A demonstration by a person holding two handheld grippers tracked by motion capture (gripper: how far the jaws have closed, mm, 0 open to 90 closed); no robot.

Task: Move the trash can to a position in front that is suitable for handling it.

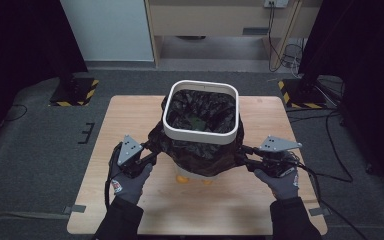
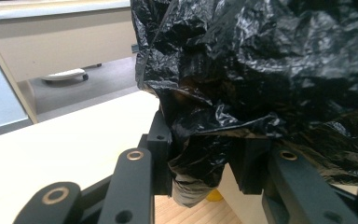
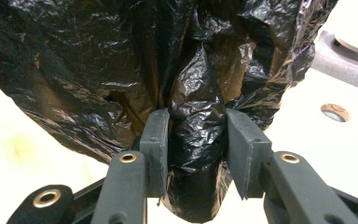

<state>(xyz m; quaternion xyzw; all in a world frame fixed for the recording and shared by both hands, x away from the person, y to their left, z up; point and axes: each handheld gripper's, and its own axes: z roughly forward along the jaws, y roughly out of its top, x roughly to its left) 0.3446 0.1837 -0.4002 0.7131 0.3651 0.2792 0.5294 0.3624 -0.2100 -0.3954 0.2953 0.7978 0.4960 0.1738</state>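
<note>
Evidently each hand-held gripper (image 2: 205, 158) pinches (seemingly bunched) bag (image 1: 200, 150) sides.

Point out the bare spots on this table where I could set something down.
The table is bare along its left and right edges beside the white bin, and on the wide strip in front between the person's forearms. The middle is crowded: the black bag hangs over the bin, pinched by the left gripper and right gripper.

Grey gloves, dark sleeves; black claws (image 1: 152, 156) with brass-ringed pivots.
</note>
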